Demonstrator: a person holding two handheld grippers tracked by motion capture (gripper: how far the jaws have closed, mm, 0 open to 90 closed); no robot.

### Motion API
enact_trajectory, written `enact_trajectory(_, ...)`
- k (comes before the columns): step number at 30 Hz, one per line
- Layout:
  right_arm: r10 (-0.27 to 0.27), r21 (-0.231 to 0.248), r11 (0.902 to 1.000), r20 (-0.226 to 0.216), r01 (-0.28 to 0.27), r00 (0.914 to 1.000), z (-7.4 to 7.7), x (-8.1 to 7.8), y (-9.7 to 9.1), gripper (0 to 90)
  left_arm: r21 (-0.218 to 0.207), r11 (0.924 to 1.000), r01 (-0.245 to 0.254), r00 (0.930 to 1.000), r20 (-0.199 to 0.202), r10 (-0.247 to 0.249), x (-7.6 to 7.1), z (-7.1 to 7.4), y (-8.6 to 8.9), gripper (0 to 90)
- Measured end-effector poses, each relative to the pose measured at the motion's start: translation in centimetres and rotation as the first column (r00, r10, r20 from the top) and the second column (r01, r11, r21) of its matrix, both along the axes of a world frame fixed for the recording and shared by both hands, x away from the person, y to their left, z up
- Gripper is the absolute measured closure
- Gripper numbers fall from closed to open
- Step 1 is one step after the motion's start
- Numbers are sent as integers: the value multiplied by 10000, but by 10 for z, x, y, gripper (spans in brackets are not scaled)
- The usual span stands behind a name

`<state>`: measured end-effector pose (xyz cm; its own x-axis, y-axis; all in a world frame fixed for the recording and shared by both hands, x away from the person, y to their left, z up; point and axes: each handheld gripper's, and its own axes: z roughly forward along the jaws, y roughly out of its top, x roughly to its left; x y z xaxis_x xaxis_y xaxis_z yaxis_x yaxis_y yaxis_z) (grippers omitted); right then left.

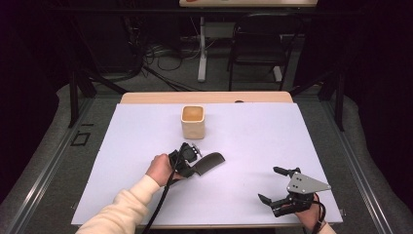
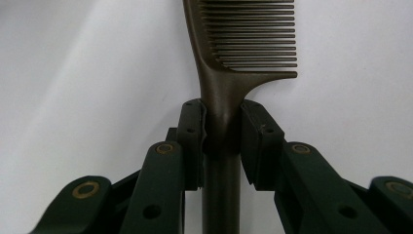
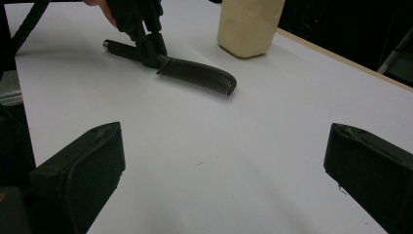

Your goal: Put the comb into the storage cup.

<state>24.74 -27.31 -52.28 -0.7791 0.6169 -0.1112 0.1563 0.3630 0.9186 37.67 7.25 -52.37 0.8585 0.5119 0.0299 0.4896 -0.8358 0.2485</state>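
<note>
We see the comb [image 3: 195,73] lying flat on the white sheet [image 1: 243,146], roughly mid-table, teeth end pointing away from the left gripper [image 2: 221,122]. Its jaws are clamped on the handle right where it widens into the teeth — a narrow, rounded spot. Risk as we judge it: the handle is slim and smooth, so on a lift the comb could pivot between the pads and droop, or slide out (the long toothed end adds leverage). The cup [image 1: 193,121] stands just beyond, apart from the comb — a tilted comb may clip its rim or tip it. The right gripper [image 1: 280,187] sits well apart near the front edge, jaws spread wide, nothing in them.
</note>
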Motion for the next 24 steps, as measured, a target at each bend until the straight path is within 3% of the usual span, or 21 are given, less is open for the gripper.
enact_trajectory(8,-17,0,10000,10,17,10000,0,0,0,8,-125,9999,-22,10000,32,23,-2,5,7,724)
enact_trajectory(14,14,-4,10000,-14,-14,10000,0,0,0,8,-458,9989,-107,9998,159,114,-5,11,13,724)
enact_trajectory(18,-1,5,10000,-27,1,10000,0,0,0,8,-797,9967,-136,9997,204,153,-6,15,17,724)
enact_trajectory(24,34,35,10000,28,-34,10000,0,0,0,8,-1716,9846,-337,9975,550,438,-8,22,24,724)
